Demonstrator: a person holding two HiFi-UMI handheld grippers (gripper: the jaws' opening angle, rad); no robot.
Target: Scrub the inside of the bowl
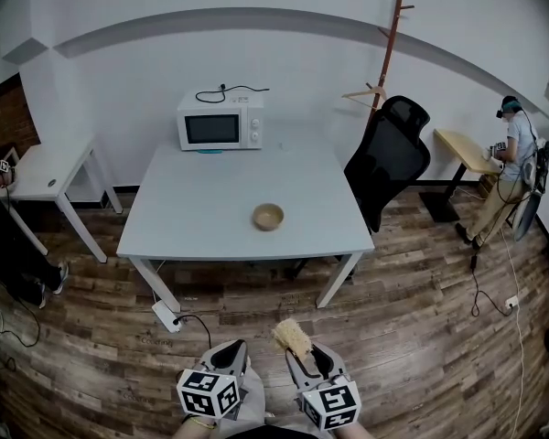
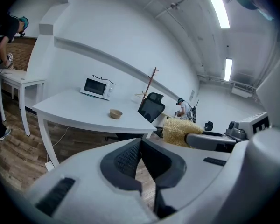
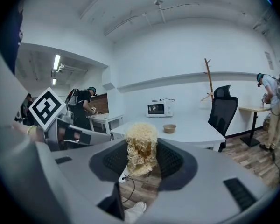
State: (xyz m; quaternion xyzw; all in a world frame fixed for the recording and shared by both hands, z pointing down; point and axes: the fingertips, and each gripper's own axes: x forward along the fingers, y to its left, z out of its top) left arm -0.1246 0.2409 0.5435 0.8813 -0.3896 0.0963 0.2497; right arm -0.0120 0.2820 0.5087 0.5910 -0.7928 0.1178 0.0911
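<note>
A small tan bowl (image 1: 268, 216) stands upright on the white table (image 1: 210, 208), near its front edge; it also shows as a small bowl (image 2: 115, 113) in the left gripper view and a bowl (image 3: 169, 128) in the right gripper view. My right gripper (image 1: 305, 353) is low over the floor, well short of the table, shut on a straw-coloured loofah scrubber (image 1: 292, 337) that sticks up between its pads as a scrubber (image 3: 141, 146). My left gripper (image 1: 239, 355) hangs beside it, shut and empty, its left gripper (image 2: 141, 158) pads touching. The scrubber (image 2: 179, 131) is at that view's right.
A white microwave (image 1: 220, 121) stands at the table's back. A black office chair (image 1: 389, 158) is at the table's right, a coat stand (image 1: 389, 48) behind it. A power strip (image 1: 166, 316) and cable lie on the wood floor under the table. People work at side desks left and right.
</note>
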